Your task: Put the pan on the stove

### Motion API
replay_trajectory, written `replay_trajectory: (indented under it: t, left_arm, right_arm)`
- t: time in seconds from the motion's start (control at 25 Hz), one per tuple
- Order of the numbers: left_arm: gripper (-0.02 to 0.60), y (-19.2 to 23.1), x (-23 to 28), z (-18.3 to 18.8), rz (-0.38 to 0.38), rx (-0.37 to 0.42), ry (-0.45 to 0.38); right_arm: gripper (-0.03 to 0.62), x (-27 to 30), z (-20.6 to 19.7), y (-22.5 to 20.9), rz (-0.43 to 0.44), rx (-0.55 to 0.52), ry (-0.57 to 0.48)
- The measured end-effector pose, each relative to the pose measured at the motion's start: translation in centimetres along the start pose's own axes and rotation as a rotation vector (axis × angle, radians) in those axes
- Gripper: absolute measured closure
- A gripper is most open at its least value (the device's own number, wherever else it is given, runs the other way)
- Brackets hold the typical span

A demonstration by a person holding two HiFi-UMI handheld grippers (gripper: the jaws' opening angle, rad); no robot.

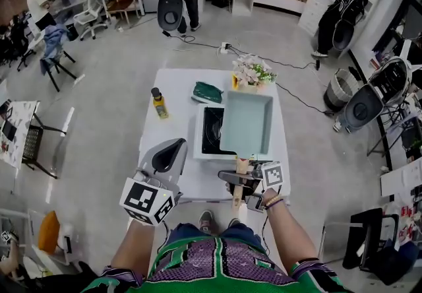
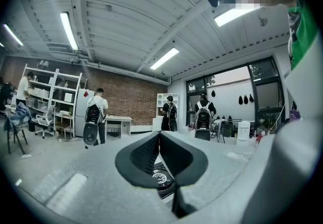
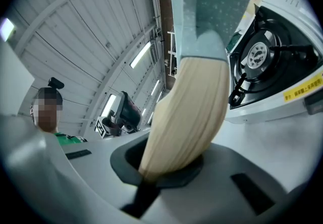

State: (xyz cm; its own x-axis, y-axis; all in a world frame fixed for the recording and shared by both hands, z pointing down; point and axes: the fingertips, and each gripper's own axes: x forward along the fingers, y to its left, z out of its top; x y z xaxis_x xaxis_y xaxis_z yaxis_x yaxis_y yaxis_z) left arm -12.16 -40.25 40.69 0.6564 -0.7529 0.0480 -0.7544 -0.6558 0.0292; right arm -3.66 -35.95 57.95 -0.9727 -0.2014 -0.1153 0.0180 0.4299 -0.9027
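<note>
A square pale-green pan (image 1: 247, 123) with a light wooden handle (image 1: 241, 167) lies over the right part of the white tabletop stove (image 1: 210, 130). The black burner shows to the pan's left. My right gripper (image 1: 241, 183) is shut on the handle near the table's front edge. In the right gripper view the handle (image 3: 186, 117) runs from between the jaws up to the pan (image 3: 217, 1), beside the burner (image 3: 262, 59). I cannot tell whether the pan rests on the grate. My left gripper (image 1: 170, 150) hovers at the stove's front left, shut and empty (image 2: 159, 140).
On the white table (image 1: 171, 87) stand a yellow bottle (image 1: 158, 103), a dark green folded thing (image 1: 208, 92) and a bunch of flowers (image 1: 250, 72) behind the stove. People, chairs and shelves stand far off around the room.
</note>
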Motion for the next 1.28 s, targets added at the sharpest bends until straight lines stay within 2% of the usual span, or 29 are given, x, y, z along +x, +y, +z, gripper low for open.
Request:
replay_trajectory:
  t: [0.12,0.48,1.28]
  left_arm:
    - [0.565,0.1,-0.2,-0.3,0.028,-0.016,0.005]
    - [0.565,0.2,0.0,-1.6,0.079,-0.027,0.03]
    - [0.565,0.9,1.0,-2.5,0.085,-0.03,0.072]
  right_arm:
    - [0.594,0.1,0.3,-0.6,0.005,-0.01,0.02]
    - [0.594,0.2,0.9,-3.3,0.023,0.076,0.031]
    - [0.593,1.4,1.3,-7.0,0.028,0.215,0.06]
